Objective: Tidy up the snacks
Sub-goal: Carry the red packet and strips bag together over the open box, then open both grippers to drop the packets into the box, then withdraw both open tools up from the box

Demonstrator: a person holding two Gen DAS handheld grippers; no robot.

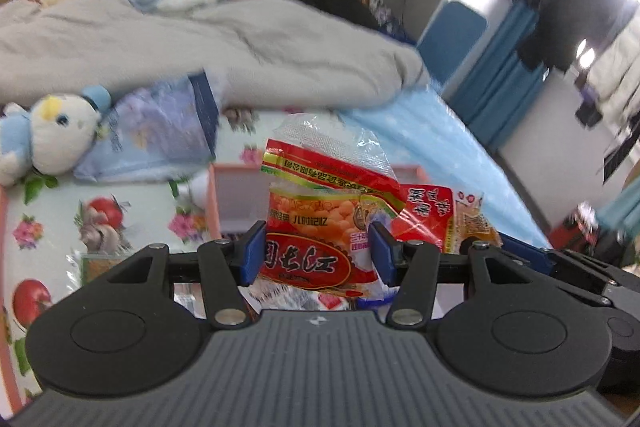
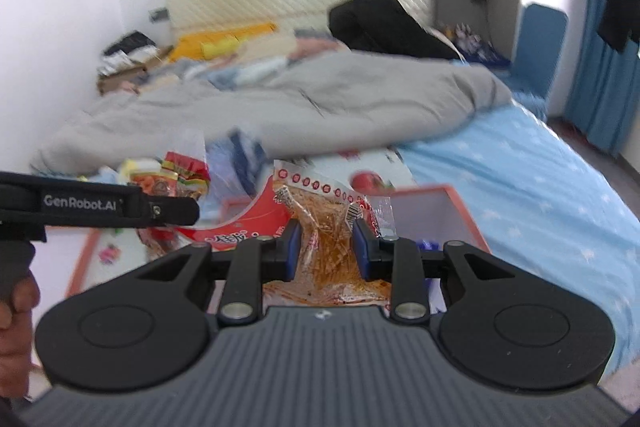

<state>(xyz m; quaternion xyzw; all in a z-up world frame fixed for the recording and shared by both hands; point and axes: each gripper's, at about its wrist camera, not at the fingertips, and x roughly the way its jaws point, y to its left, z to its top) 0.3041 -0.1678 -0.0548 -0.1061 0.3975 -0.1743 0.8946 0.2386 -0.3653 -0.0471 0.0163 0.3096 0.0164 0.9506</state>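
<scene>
My left gripper (image 1: 316, 255) is shut on a red and orange snack bag (image 1: 316, 211) with a clear crimped top, held upright above the bed. Just to its right hangs a second packet of orange strips (image 1: 448, 217), the one my right gripper carries. In the right wrist view my right gripper (image 2: 325, 251) is shut on that clear packet of orange strips (image 2: 320, 223), its blue pads pinching it in the middle. The left gripper's black body (image 2: 100, 207) reaches in from the left edge, with its red snack bag (image 2: 180, 179) beyond it. A pink-rimmed box (image 2: 440, 193) lies below both packets.
A flowered sheet (image 1: 132, 211) covers the near bed, with a blue and white plush toy (image 1: 52, 135) and a blue plastic-wrapped package (image 1: 156, 131) on it. A grey duvet (image 2: 300, 107) is heaped behind. A hand (image 2: 12, 311) shows at the left edge.
</scene>
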